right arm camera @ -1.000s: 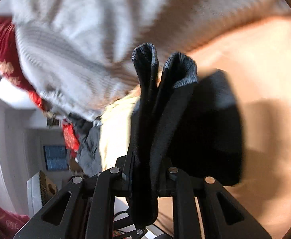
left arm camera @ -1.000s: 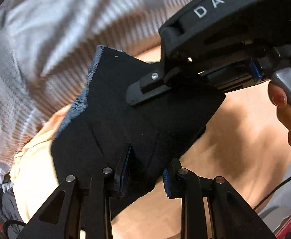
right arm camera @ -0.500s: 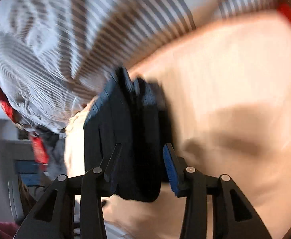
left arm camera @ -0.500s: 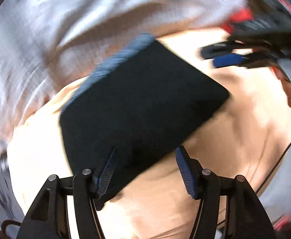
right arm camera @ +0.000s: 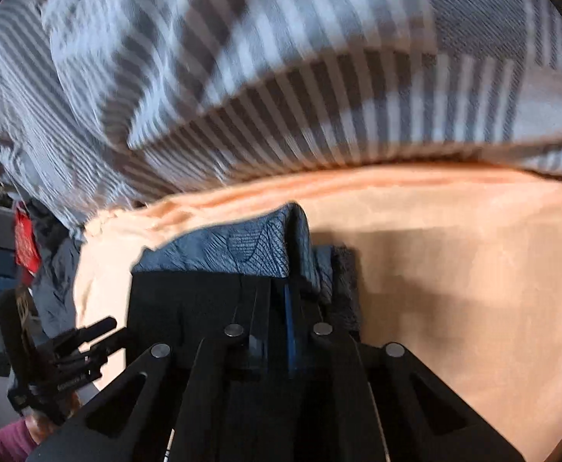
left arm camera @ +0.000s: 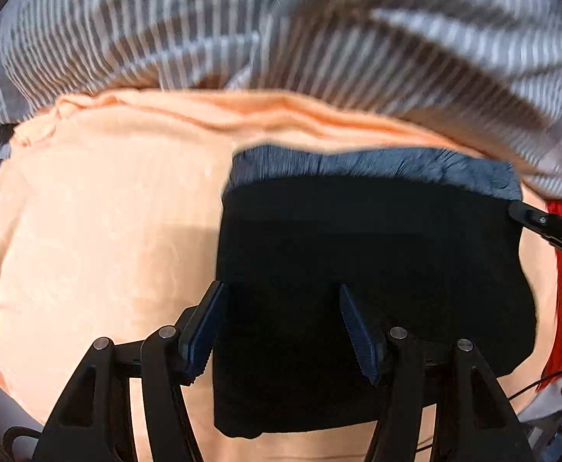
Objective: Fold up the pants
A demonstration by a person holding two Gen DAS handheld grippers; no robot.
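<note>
a: where do the folded black pants [left arm camera: 369, 269] lie?
b: flat on the peach sheet [left arm camera: 100, 231], with the blue-grey waistband [left arm camera: 373, 165] along the edge nearest the striped blanket [left arm camera: 281, 30]. the blanket is bunched up on the far side of the sheet, past that waistband.
a: and the left gripper [left arm camera: 281, 327]?
b: it points down over the pants' near-left part. its jaws stand apart, with black cloth below the gap. the left pad sits about at the pants' left edge, the right pad over the cloth. neither pad pinches anything that i can see.
a: the right gripper [right arm camera: 281, 331]?
b: its jaws are closing, almost together, at the pants' right end by the waistband corner. whether a fold of cloth is caught between the pads i cannot tell; the dark fabric hides it.
a: do the two views agree?
b: yes. in the left wrist view the right gripper's tip [left arm camera: 550, 227] touches or nearly touches the pants' upper right corner, just beside the waistband.
</note>
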